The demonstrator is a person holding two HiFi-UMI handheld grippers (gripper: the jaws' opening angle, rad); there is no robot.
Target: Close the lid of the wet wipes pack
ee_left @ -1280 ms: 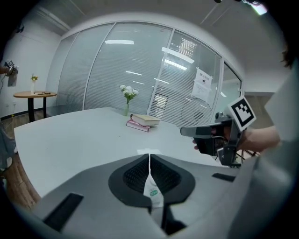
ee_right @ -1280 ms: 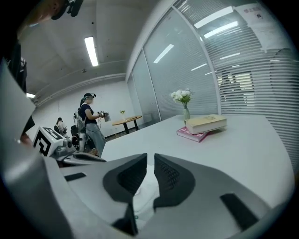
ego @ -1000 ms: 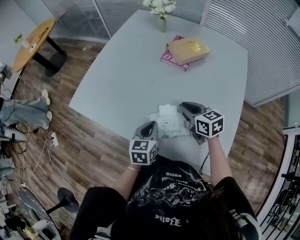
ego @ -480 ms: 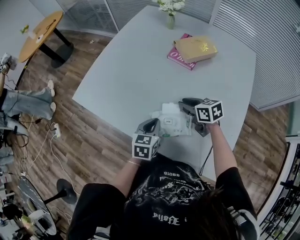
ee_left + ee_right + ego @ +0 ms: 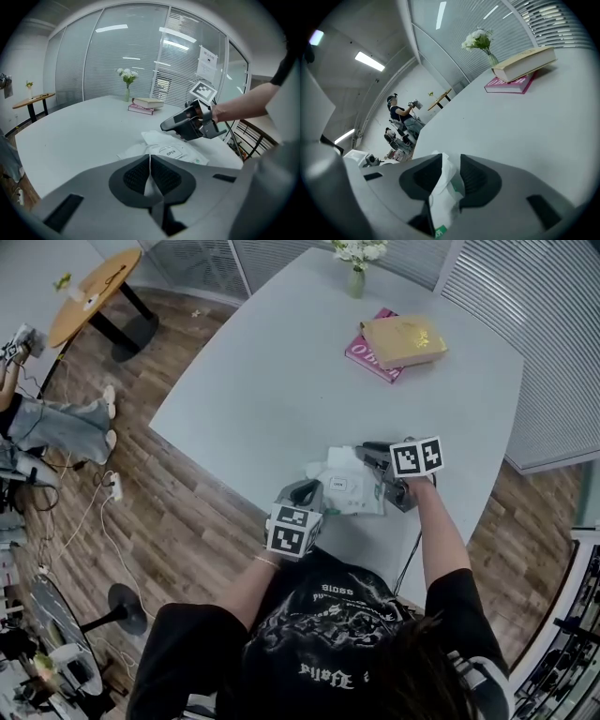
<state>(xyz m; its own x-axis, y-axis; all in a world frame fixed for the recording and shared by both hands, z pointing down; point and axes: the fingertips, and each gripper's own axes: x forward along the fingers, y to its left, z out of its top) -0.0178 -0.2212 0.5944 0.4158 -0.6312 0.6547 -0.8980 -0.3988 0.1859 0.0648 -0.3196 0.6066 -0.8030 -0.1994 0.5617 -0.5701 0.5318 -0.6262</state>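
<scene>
The white wet wipes pack (image 5: 358, 493) lies near the table's front edge. Its lid with the OPEN label (image 5: 171, 151) lies flat on top. My left gripper (image 5: 305, 491) is at the pack's near left end, shut on the thin edge of the film (image 5: 149, 165). My right gripper (image 5: 368, 452) comes in from the right, low over the pack's far right end. Its jaws have just been opening and now stand open. The pack's end flap (image 5: 443, 185) stands loose in the gap between them. The left gripper view shows the right gripper (image 5: 165, 125) hovering just past the pack (image 5: 187, 154).
A tan book on a pink book (image 5: 403, 341) and a vase of white flowers (image 5: 356, 277) sit at the grey table's (image 5: 262, 390) far end. The table edge runs close below the pack. A round wooden table (image 5: 98, 296) and a seated person (image 5: 56, 423) are at the left.
The right gripper has come down and rolled closer over the pack's right end. The left gripper has sunk slightly and still grips the pack's edge.
</scene>
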